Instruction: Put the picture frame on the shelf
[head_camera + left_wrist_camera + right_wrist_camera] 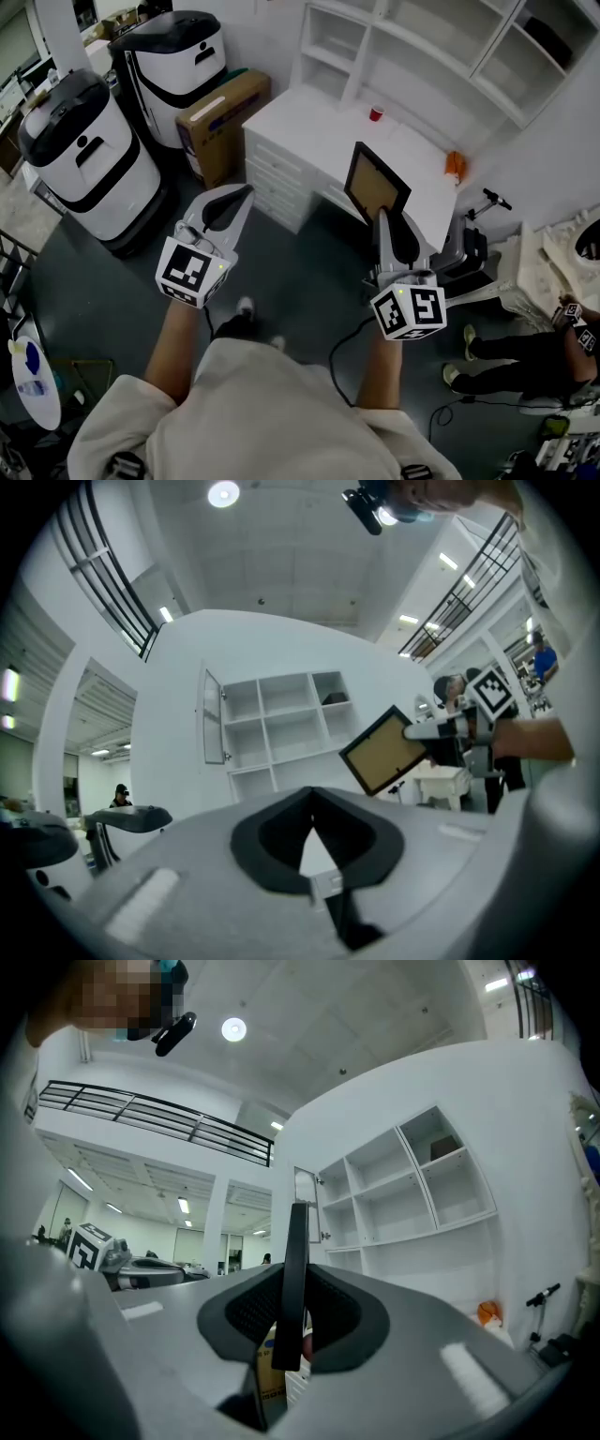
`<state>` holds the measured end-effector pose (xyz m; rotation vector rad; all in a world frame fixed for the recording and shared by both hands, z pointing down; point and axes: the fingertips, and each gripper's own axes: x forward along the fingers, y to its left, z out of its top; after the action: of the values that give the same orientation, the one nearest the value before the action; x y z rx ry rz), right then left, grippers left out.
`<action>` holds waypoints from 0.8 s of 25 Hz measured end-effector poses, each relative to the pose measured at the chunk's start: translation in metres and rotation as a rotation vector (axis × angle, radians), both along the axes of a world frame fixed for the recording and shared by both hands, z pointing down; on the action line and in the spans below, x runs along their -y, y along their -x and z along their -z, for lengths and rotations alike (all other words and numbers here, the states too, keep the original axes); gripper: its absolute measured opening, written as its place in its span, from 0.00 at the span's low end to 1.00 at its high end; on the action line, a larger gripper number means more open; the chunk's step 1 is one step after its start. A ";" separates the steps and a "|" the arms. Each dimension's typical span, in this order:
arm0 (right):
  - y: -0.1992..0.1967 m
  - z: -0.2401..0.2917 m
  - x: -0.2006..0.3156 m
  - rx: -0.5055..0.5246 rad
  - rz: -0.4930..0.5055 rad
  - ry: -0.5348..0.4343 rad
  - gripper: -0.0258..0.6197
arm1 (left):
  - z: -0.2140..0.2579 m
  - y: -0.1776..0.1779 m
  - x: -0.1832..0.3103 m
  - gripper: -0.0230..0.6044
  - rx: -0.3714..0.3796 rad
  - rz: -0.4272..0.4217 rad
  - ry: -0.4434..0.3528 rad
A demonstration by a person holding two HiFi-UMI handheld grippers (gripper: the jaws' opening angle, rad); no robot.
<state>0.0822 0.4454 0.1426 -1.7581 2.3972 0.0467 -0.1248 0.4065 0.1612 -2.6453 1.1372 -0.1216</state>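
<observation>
Near the table, frame is clamped edgewise by right gripper fingers for lifting to shelf; left gripper fingers together, empty.

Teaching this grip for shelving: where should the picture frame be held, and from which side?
By its lower edge, from the near side, as the right gripper has it: the picture frame is thin and flat, so the jaws close across its thickness, leaving the far edge free.
</observation>
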 end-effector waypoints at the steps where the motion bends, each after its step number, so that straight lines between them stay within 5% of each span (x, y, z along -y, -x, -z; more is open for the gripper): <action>1: -0.001 0.000 -0.001 0.002 0.002 -0.002 0.15 | -0.001 0.000 0.000 0.04 0.000 0.006 0.002; 20: -0.011 -0.010 0.029 0.005 0.021 -0.008 0.15 | -0.010 -0.017 0.029 0.04 0.009 -0.013 0.001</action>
<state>0.0934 0.4166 0.1530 -1.7278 2.4081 0.0492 -0.1079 0.3774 0.1715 -2.6495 1.1178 -0.1314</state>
